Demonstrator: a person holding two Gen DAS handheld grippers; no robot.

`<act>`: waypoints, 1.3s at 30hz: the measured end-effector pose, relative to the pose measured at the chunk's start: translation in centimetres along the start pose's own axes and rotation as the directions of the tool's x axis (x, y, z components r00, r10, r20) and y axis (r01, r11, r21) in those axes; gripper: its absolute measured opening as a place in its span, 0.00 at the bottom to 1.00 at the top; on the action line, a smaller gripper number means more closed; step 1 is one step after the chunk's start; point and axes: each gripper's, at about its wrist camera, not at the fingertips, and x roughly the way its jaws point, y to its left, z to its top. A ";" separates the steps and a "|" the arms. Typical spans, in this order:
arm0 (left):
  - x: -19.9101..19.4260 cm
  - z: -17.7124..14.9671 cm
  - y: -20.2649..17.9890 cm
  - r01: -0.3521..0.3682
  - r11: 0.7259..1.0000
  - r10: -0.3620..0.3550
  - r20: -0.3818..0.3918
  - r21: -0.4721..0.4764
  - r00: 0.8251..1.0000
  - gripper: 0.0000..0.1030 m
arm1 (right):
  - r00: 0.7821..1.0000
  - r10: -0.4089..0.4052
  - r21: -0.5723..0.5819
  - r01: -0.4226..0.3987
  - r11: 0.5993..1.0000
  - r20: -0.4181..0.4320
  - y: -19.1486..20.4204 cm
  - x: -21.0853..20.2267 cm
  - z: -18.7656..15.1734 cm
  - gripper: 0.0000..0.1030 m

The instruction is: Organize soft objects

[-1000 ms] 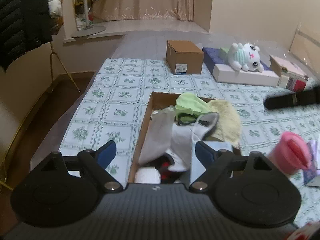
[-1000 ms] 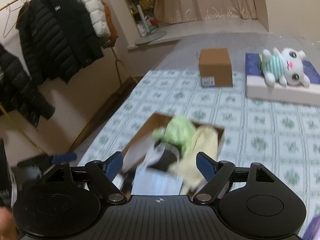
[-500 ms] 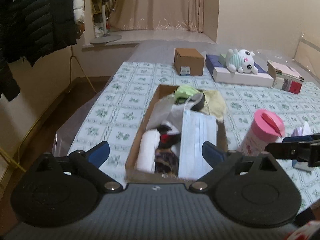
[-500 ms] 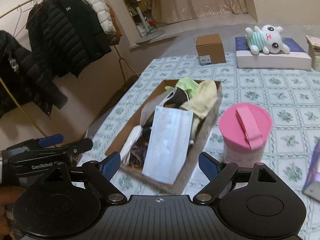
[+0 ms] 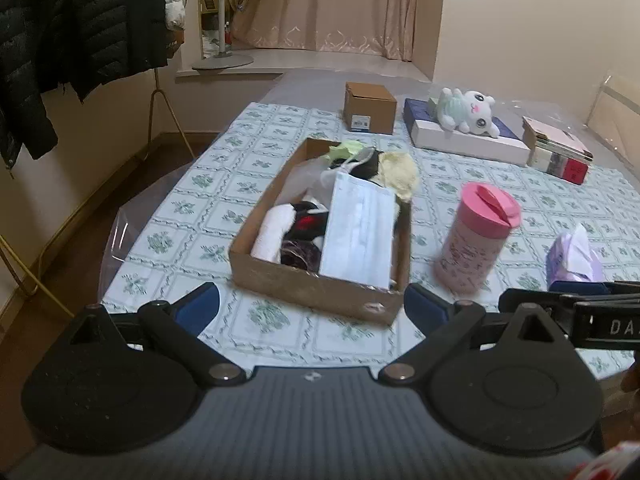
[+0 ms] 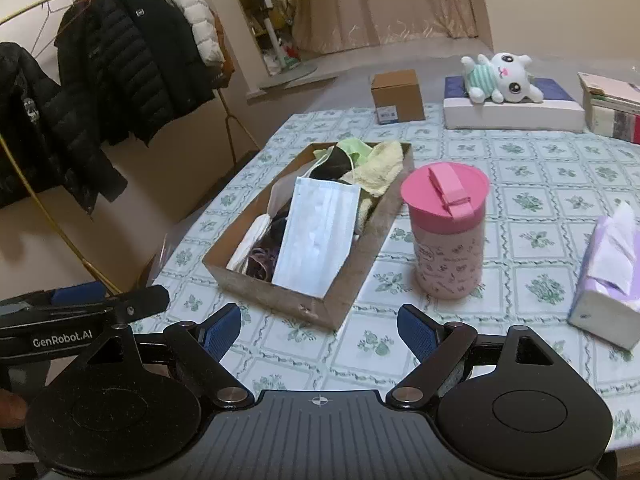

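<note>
An open cardboard box sits on the patterned tablecloth, holding a light blue face mask, a yellow cloth, a green cloth, a white roll and dark items. My left gripper is open and empty, hovering near the table's front edge before the box. My right gripper is open and empty, also in front of the box.
A pink lidded cup stands right of the box. A purple tissue pack lies further right. A small brown box, a plush toy on a flat box, and books sit at the back. Coats hang left.
Both grippers have pulled back from above the box toward the table's front edge. The box contents and the pink cup now sit farther away in both views.
</note>
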 end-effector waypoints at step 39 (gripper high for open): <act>-1.4 -3.8 -1.2 -0.046 0.999 0.046 -0.025 0.011 0.999 0.95 | 0.998 -0.044 -0.011 0.043 0.999 -0.044 -0.5 -0.5 -3.7 0.83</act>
